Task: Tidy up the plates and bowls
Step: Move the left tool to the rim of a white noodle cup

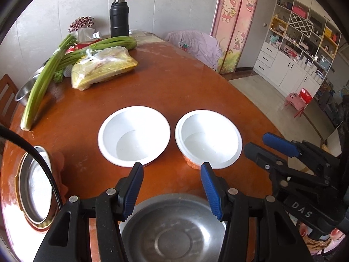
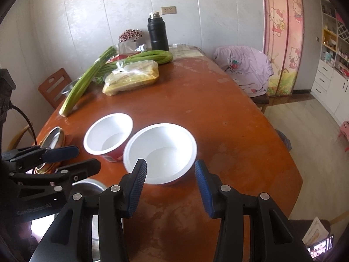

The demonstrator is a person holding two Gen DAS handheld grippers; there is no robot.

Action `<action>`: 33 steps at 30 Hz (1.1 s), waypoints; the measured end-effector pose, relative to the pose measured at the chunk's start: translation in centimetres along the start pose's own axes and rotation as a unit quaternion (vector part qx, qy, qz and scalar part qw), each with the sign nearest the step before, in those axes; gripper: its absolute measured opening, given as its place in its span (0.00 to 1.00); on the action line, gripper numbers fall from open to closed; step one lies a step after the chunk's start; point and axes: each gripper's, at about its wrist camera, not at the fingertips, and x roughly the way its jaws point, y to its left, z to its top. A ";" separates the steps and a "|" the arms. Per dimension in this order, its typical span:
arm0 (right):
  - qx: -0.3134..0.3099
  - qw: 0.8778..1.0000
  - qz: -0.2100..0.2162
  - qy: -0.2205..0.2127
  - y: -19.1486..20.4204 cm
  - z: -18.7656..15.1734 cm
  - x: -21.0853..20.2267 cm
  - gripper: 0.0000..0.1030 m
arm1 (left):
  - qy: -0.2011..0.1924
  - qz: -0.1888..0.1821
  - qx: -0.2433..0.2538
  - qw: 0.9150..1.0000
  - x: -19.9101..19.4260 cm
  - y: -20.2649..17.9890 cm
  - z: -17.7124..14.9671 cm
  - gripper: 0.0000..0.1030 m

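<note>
The right gripper (image 2: 170,172), jaws apart and empty, points at the near white bowl (image 2: 160,152) just ahead, nearer than the empty, parted left gripper (image 1: 172,174).

Celery (image 1: 41,80), black flask (image 1: 119,17), bagged corn (image 1: 104,67)

We are reading "DAS" in pale capitals on the black body of the right tongs (image 1: 281,144), seen from the left wrist view. On the body of the left tongs (image 2: 65,159), in the right wrist view, we are making out faint lettering beginning "Gen", the rest too dim to read.
</note>
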 end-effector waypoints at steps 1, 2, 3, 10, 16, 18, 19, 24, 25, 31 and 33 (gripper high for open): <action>0.000 1.000 -0.001 0.002 -0.2 0.1 0.2 0.46 | 0.001 -0.004 -0.001 1.000 0.2 0.0 0.2 0.52; 0.000 1.000 -0.001 0.003 -0.4 0.2 0.4 0.46 | 0.003 -0.008 -0.003 1.000 0.4 -0.1 0.3 0.52; -0.001 1.000 -0.002 0.005 -0.5 0.2 0.6 0.46 | 0.005 -0.010 -0.005 1.000 0.7 -0.1 0.5 0.52; 0.001 1.000 -0.004 0.028 -1.7 0.5 2.7 0.46 | 0.033 -0.015 -0.017 0.999 3.4 -0.5 1.4 0.52; 0.010 0.999 -0.001 0.047 -3.0 0.6 4.4 0.46 | 0.049 -0.021 -0.018 0.998 5.2 -1.1 2.1 0.52; 0.016 0.998 0.006 0.055 -3.4 0.7 4.9 0.46 | 0.052 -0.028 -0.023 0.998 5.6 -1.1 2.3 0.52; 0.018 0.998 0.010 0.057 -3.5 0.7 5.1 0.46 | 0.053 -0.033 -0.024 0.998 5.8 -1.1 2.4 0.52; 0.020 0.997 0.021 0.070 -3.6 1.0 6.2 0.46 | 0.052 -0.045 -0.034 0.997 6.3 -0.8 2.8 0.51; 0.016 0.997 0.022 0.072 -3.5 1.0 6.5 0.46 | 0.052 -0.047 -0.035 0.997 6.4 -0.7 2.8 0.50; 0.017 0.996 0.037 0.081 -3.6 0.9 7.2 0.43 | 0.063 -0.052 -0.043 0.996 7.3 -0.4 2.9 0.49; 0.015 0.996 0.043 0.079 -3.5 0.8 7.3 0.41 | 0.067 -0.058 -0.049 0.995 7.7 -0.3 2.9 0.47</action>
